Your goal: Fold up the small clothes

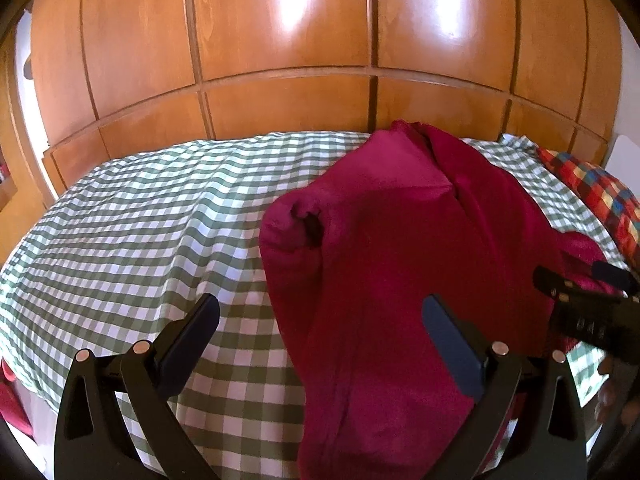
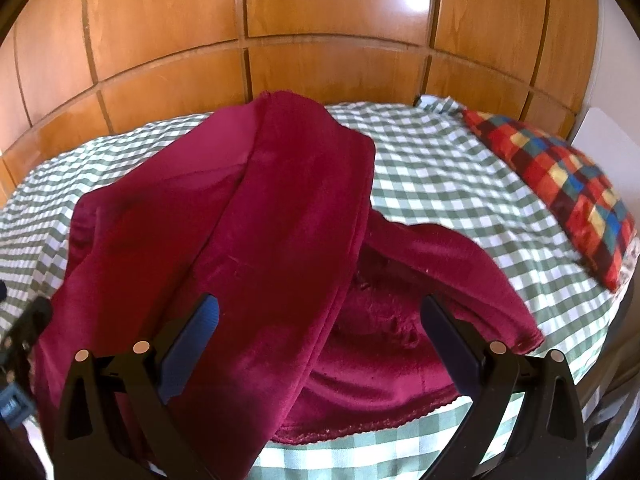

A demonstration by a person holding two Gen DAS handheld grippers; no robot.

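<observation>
Crimson garment (image 2: 256, 248) lies rumpled on a checked bedspread (image 1: 132, 216).
Left gripper (image 1: 320, 316) and right gripper (image 2: 318, 316) hover released; bare bedspread spreads left, scalloped hem near.

The garment (image 2: 280, 216) is deep crimson, plain and plush. The bed sheet (image 1: 140, 216) beneath it is a green-and-white gingham check. The pillow (image 2: 560, 184) is a patchwork of squares — red, dark maroon, yellow, blue, teal. The wardrobe (image 1: 280, 40) is glossy orange-brown wood. Both grippers' fingers (image 2: 192, 344) are black — with blue pads.
</observation>
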